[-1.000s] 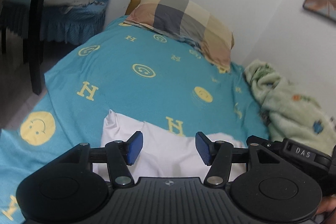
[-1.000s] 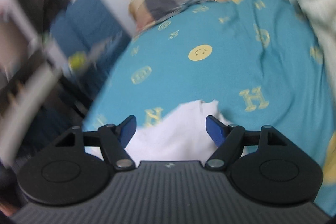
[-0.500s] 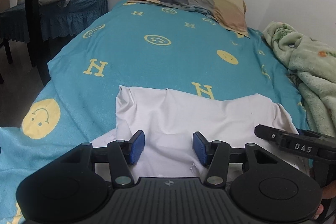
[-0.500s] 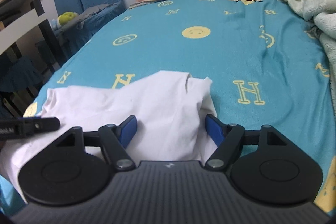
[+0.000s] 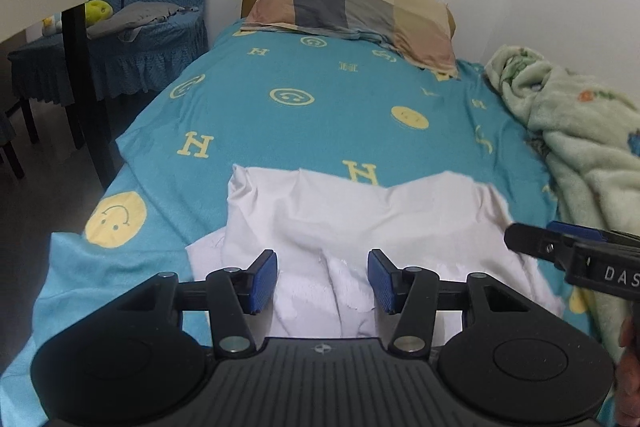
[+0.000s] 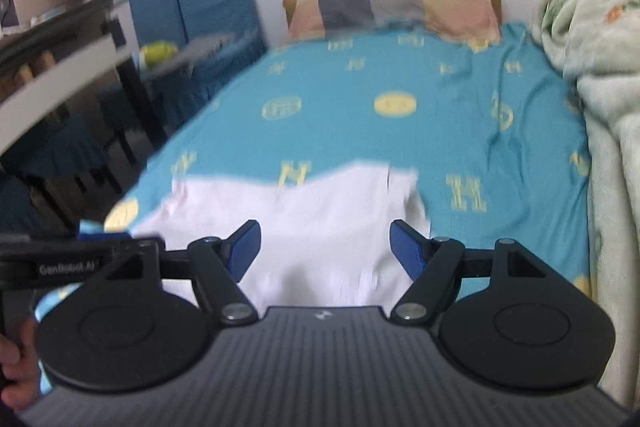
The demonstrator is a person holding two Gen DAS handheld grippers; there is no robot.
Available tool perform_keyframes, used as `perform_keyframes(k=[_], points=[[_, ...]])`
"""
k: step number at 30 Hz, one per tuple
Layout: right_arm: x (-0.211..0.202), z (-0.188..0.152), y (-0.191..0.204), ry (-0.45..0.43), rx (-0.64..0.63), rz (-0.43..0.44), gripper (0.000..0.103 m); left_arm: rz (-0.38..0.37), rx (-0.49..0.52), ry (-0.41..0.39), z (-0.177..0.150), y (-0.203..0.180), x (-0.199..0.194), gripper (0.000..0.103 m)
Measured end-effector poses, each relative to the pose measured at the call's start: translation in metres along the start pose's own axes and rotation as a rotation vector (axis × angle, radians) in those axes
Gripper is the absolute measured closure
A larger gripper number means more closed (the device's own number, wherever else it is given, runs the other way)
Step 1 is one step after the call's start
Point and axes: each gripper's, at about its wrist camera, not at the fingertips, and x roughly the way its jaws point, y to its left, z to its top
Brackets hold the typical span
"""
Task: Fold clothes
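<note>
- Since half a second ago, both views have drawn back a little and the right one has gone blurred, so I read that hand as moving; the white garment [image 5: 360, 223] lies much as it did.
- That garment sits at the near end of the bed [image 5: 280, 115], at 6 o'clock in both views, rumpled, with one layer lying over another and a ragged edge bunched just ahead of the left gripper [image 5: 322, 281].
- Left gripper: fingers spread, nothing between them, poised over the bunched edge.
- Right gripper [image 6: 325, 249]: fingers also spread and empty, above the cloth's right half.
- Whether this is a half-made fold or a heap awaiting one, I cannot settle.
- To fold cleanly, I judge each gripper should pinch one layer only at an outer corner, and both should keep level so the edge stays straight.
- Thin cloth like this may slip or drag a second layer along.
- Around, left to right: a dark chair [image 5: 80, 39] at 10 o'clock, a checked pillow [image 5: 352, 15] at 12, a pale green blanket [image 5: 580, 147] at 2.
- Only the blanket crowds the cloth's right edge; a wide swing there could snag it.
</note>
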Motion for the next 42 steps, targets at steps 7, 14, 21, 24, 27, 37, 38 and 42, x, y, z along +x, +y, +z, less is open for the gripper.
perform_keyframes(k=[7,14,21,24,27,37,38,42], points=[[0.018,-0.014,-0.007,0.111,0.061,0.017,0.029,-0.01,-0.049,0.08,-0.009,0.008,0.011,0.048],[-0.021,-0.014,-0.02,0.084,0.311,0.11,0.03,-0.147,-0.271,0.095,-0.017,0.024,-0.026,0.041],[-0.048,-0.028,-0.018,0.102,0.586,0.283,0.028,-0.341,-0.683,0.193,-0.05,0.049,-0.014,0.018],[-0.044,-0.037,-0.015,0.129,0.687,0.338,0.028,-0.403,-0.86,0.234,-0.065,0.06,0.003,0.016],[-0.033,-0.047,-0.016,0.162,0.787,0.375,0.028,-0.464,-1.038,0.275,-0.08,0.071,0.021,0.016],[0.0,-0.086,-0.021,0.235,1.136,0.411,0.028,-0.574,-1.178,0.242,-0.078,0.077,0.038,0.021],[0.003,-0.088,-0.02,0.222,1.172,0.404,0.028,-0.581,-1.174,0.232,-0.075,0.076,0.039,0.021],[0.017,-0.09,-0.014,0.192,1.32,0.449,0.028,-0.61,-1.159,0.193,-0.066,0.074,0.039,0.02]])
